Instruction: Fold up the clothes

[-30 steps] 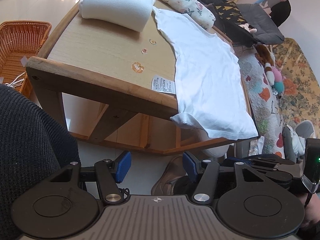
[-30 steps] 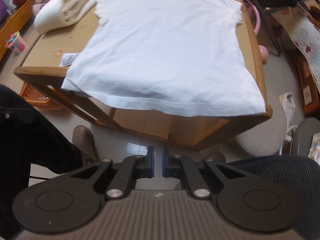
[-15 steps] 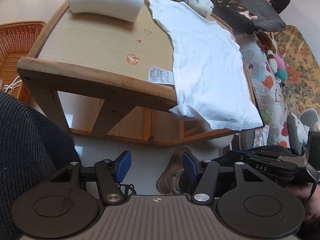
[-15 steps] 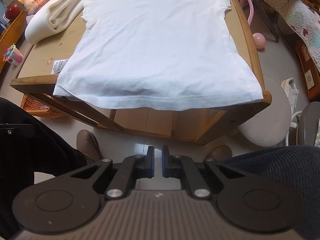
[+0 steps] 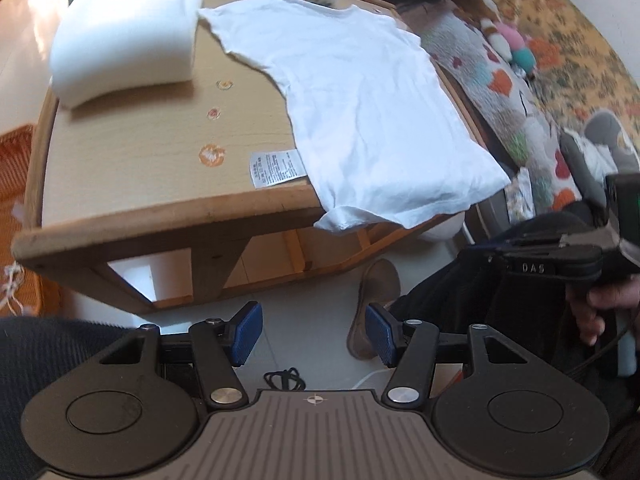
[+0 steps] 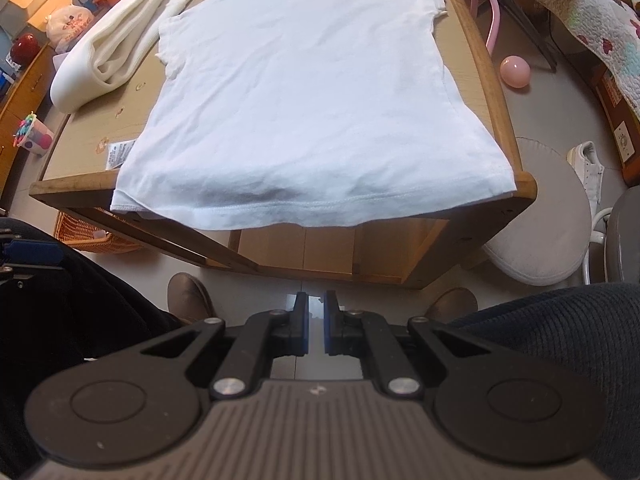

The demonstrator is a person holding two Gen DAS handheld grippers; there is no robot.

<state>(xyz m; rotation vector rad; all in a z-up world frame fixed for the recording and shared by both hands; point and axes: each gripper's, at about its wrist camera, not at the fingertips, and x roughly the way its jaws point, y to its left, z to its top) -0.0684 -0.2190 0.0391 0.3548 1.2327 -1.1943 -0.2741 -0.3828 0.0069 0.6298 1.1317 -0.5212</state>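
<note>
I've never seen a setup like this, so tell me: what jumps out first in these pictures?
A white T-shirt lies spread flat across a small wooden table, its hem hanging over the near edge. To its left a folded cream blanket rests on the tabletop. Low in front, off the table, the left gripper stands open and the right gripper is shut, both empty.

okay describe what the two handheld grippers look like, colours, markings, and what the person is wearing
Both the left gripper and right gripper are black linkages with blue pads, silver pivot screws and a ribbed grey base; one side reads "DAS". Dark knit sleeves, brown shoes.
</note>
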